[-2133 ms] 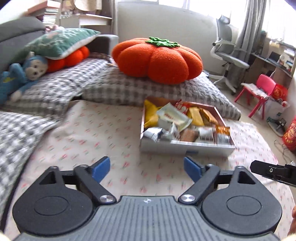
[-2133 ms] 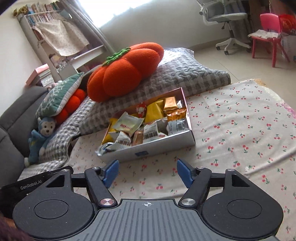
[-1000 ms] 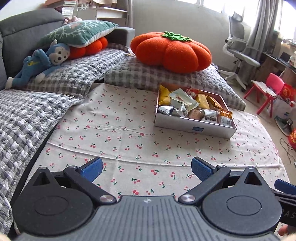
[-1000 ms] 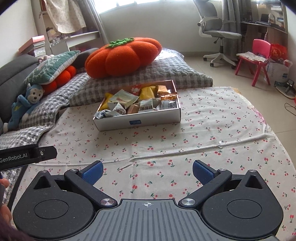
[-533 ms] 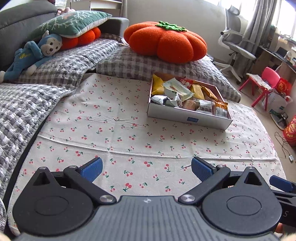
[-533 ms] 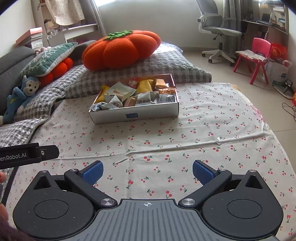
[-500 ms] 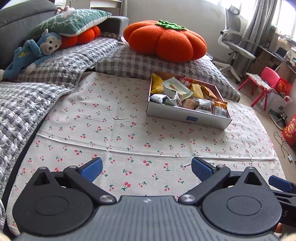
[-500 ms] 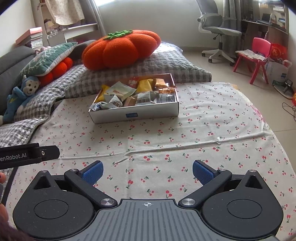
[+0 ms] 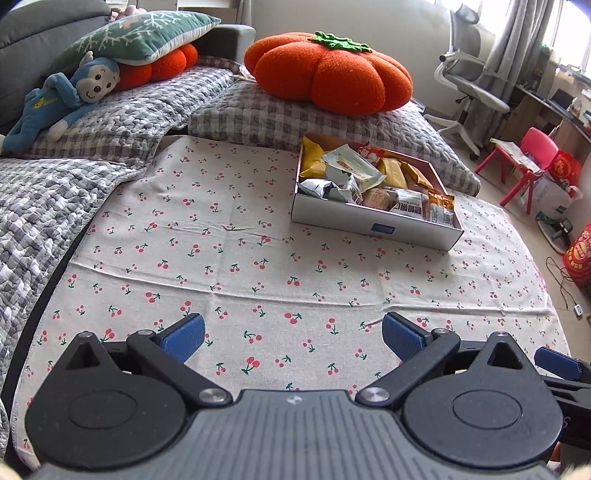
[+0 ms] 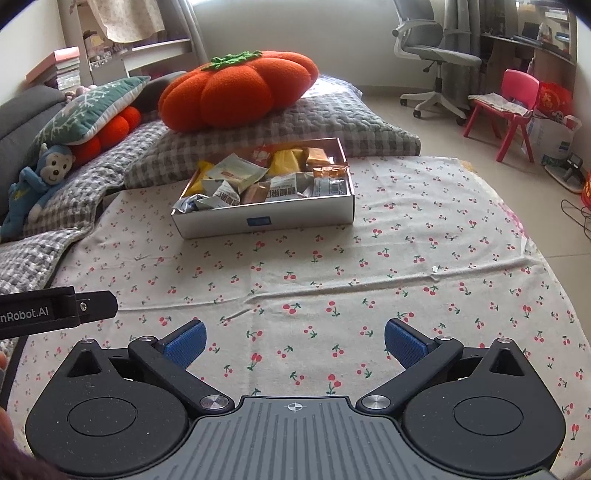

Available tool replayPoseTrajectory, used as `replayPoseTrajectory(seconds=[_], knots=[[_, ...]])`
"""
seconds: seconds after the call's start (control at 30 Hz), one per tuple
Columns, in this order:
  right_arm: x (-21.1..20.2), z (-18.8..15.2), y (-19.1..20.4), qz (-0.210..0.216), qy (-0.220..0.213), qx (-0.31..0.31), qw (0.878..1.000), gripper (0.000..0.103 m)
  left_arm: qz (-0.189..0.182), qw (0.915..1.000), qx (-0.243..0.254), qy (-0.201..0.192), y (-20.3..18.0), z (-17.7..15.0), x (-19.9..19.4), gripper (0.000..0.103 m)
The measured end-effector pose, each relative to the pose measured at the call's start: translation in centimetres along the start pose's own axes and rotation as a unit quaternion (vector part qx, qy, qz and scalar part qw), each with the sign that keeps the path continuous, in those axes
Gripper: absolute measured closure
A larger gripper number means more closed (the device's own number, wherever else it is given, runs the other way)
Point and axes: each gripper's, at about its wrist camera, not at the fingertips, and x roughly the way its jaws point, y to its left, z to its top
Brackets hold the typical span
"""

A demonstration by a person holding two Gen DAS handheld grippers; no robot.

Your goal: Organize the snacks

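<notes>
A white cardboard box (image 9: pixel 376 225) (image 10: pixel 264 220) filled with several wrapped snacks (image 9: pixel 364 177) (image 10: pixel 273 177) sits on the cherry-print cloth, far ahead of both grippers. My left gripper (image 9: pixel 293 336) is open and empty, held low over the cloth at the near edge. My right gripper (image 10: pixel 294 341) is open and empty, also well short of the box. The right gripper's blue fingertip (image 9: pixel 557 363) shows at the right edge of the left wrist view. The left gripper's black body (image 10: pixel 55 312) shows at the left of the right wrist view.
An orange pumpkin cushion (image 9: pixel 328 70) (image 10: pixel 236 92) lies on a grey checked pillow (image 9: pixel 266 114) behind the box. A blue monkey toy (image 9: pixel 62 99) and a green cushion (image 9: pixel 136 33) lie at the left. An office chair (image 10: pixel 432 55) and a pink chair (image 10: pixel 513 99) stand to the right.
Both grippers have drawn back from the box over the last two seconds, so it looks smaller and farther. In the last half second almost nothing moved. Both stay open.
</notes>
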Motion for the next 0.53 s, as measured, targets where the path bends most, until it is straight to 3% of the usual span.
replayPoseTrajectory(seconds=[0.53], knots=[[0.09,-0.01,0.08,0.000,0.001,-0.001,1.000,0.000,0.008,1.0000,0.002,0.005,-0.02,-0.13,0.09,0.001]])
